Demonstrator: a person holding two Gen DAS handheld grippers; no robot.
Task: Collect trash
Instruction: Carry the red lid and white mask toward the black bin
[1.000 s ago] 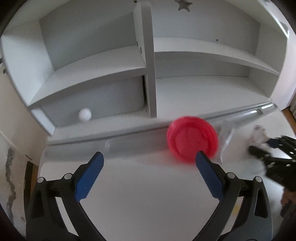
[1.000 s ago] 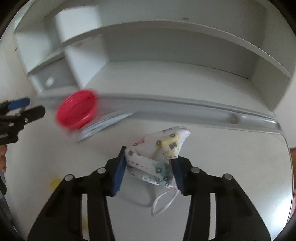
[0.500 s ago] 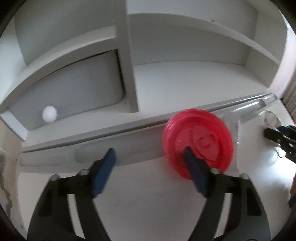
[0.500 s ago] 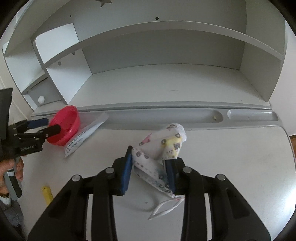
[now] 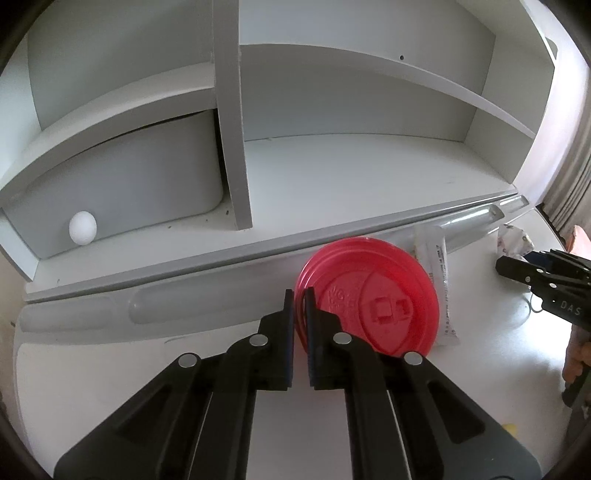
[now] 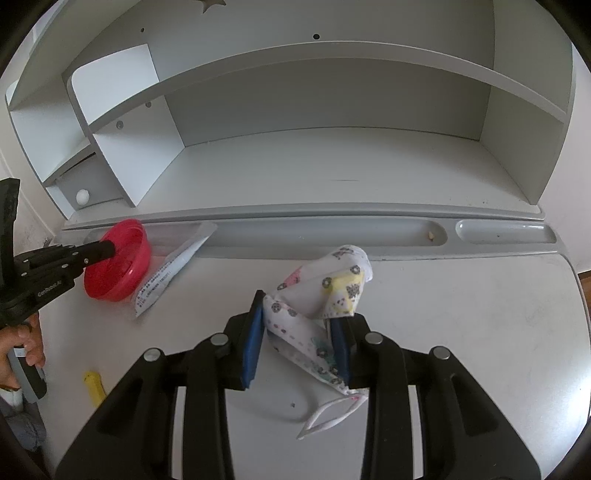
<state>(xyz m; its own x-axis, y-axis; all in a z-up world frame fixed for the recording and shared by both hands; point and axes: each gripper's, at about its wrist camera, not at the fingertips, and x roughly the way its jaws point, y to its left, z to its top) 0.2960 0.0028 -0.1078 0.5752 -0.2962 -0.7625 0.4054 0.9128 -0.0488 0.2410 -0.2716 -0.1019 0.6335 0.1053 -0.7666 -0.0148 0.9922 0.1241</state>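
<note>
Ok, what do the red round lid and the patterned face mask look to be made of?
Red round lid: thin moulded plastic, likely; glossy, slightly see-through, embossed markings. Patterned face mask: soft non-woven fabric, probably; matte, creased, printed, with a white elastic ear loop.

wrist views down onto shared desk (image 5: 110,369)

A child's study desk in a home

White desk (image 6: 461,314) with a built-in shelf hutch (image 6: 332,110) at the far side, a star cut-out (image 6: 212,4) at its top, a small knobbed drawer (image 5: 122,192) far left, and a curtain (image 5: 569,162) on the right.
</note>
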